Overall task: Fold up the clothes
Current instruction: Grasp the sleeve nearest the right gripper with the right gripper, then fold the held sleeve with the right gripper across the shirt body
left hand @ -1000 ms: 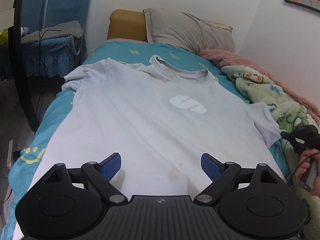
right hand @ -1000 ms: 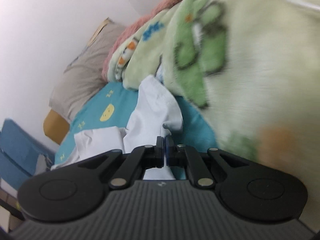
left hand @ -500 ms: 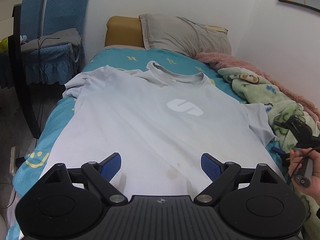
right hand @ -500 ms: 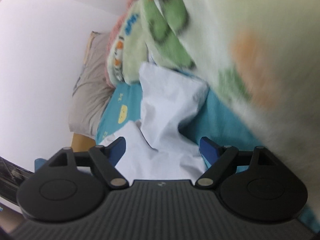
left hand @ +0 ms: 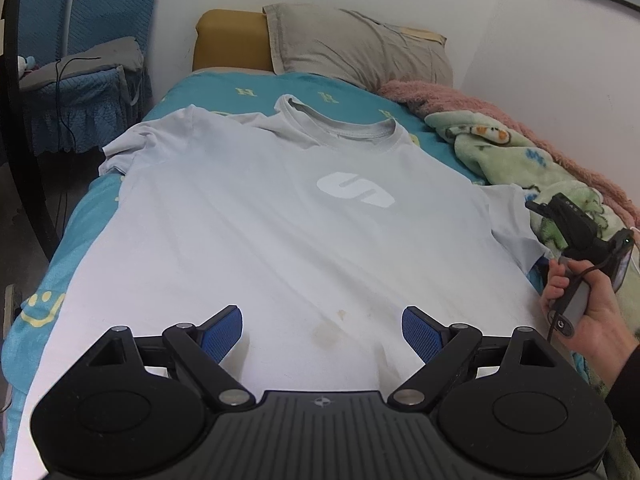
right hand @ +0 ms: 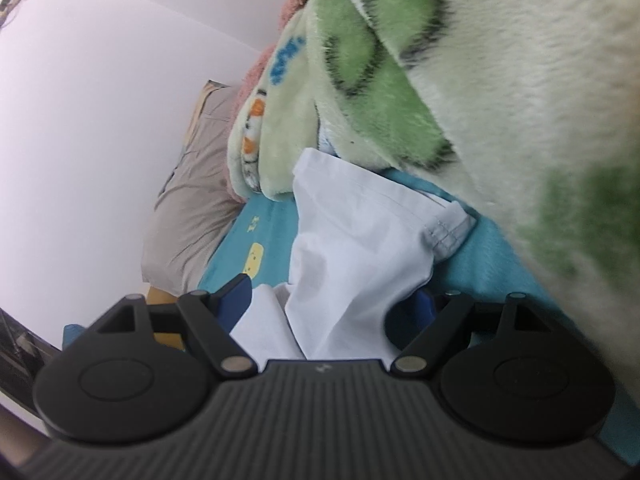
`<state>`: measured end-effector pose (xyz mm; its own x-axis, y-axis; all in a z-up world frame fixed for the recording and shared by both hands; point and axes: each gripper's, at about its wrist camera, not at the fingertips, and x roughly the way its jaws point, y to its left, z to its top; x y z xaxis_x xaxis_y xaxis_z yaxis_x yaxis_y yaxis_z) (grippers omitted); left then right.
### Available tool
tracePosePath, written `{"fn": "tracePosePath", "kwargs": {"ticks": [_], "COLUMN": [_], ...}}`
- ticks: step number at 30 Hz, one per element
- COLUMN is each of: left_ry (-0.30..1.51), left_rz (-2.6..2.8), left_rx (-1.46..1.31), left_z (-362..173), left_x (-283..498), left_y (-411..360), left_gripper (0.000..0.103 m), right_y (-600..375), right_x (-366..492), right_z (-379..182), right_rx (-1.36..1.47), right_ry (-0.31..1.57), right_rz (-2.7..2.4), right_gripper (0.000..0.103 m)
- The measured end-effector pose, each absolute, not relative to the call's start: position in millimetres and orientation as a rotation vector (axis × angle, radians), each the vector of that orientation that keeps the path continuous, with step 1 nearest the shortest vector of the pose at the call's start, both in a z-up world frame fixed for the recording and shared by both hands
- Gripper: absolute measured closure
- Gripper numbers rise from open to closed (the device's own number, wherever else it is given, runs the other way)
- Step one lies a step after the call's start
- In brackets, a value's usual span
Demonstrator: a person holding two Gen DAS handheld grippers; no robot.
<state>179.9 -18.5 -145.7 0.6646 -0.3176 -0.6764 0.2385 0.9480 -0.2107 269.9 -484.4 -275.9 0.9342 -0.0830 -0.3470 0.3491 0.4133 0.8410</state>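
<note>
Lying flat, front up, on a teal bedsheet (left hand: 224, 84) with yellow print: pale grey short-sleeved cotton T-shirt (left hand: 256, 216) with a white chest logo, collar toward a grey-beige pillow (left hand: 360, 52), right sleeve ending just beside a green-and-cream plush blanket (left hand: 516, 156). Hovering over the hem, blue pads spread wide and gripping nothing: black left gripper (left hand: 322, 330). Sitting at the sleeve, pads apart with sleeve fabric lying loose between them: black right gripper (right hand: 334, 300), held in a hand (left hand: 584, 308).

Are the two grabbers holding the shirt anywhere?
No. Both are open: the left gripper hovers over the shirt, and the sleeve lies loose between the right gripper.
</note>
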Motion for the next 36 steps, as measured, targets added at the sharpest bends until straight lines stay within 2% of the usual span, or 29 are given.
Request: {"fn": "tracePosePath", "kwargs": {"ticks": [11,17,19,21,22,26,32,36], "left_ry": [0.806,0.819,0.819,0.808,0.802,0.782,0.755,0.73], "left_rz": [-0.278,-0.279,-0.288,-0.294,-0.297,-0.299,-0.255,-0.212], "left_rx": [-0.132,-0.139,-0.155,-0.167,-0.175,-0.219,-0.236,-0.271], "left_z": [-150,-154,-154,-150,-148,-138,-118,-104], "left_x": [189,199,201,202,203,203,200,200], "left_y": [-19,-25,-25,-24,-23,-15,7,32], "left_gripper": [0.014,0.014,0.014,0.014,0.014,0.014,0.014,0.014], "right_y": [-494,-482,-481,-483,-485,-486,-447,-382], "right_x": [310,347,351,351,349,336,329,337], "right_z": [-273,-263,-261,-259,-257,-230,-163,-122], "right_rx": [1.065,0.912,0.9,0.897,0.894,0.802,0.558,0.343], "right_ry": [0.291,0.349,0.36,0.381,0.39,0.369,0.349,0.339], "right_rz": [-0.243,-0.294,-0.321,-0.352,-0.367,-0.413,-0.44,-0.405], "right_gripper": [0.02,0.019,0.035,0.081,0.088,0.096,0.097,0.097]}}
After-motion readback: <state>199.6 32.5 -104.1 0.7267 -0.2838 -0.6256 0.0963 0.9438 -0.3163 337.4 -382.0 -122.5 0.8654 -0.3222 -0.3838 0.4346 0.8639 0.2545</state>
